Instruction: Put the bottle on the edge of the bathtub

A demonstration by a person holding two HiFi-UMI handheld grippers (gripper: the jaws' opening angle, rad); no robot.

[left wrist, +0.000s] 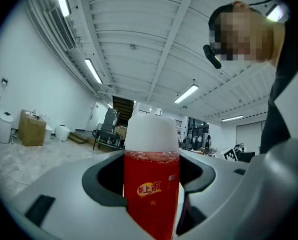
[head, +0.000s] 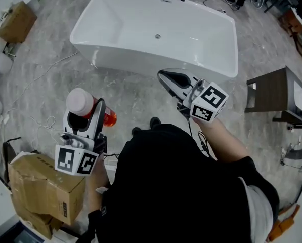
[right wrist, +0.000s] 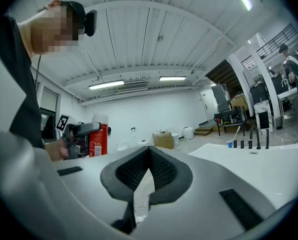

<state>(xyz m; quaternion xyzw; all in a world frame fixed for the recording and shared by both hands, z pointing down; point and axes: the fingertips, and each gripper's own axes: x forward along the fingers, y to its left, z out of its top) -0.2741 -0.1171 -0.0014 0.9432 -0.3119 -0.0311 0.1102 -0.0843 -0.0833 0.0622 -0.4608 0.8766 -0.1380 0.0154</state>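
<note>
Though near bathtub [head: 191, 39], bottle [head: 80, 101] above marbled floor [head: 135, 97]

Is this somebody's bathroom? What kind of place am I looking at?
Probably a big workshop or test hall, not a home bathroom. The bathtub stands alone on open floor, cardboard boxes lie about, and strip lights line a high ceiling.

One bottle [head: 81, 103], one bathtub [head: 191, 29], two grippers [head: 85, 114] [head: 164, 77].
</note>
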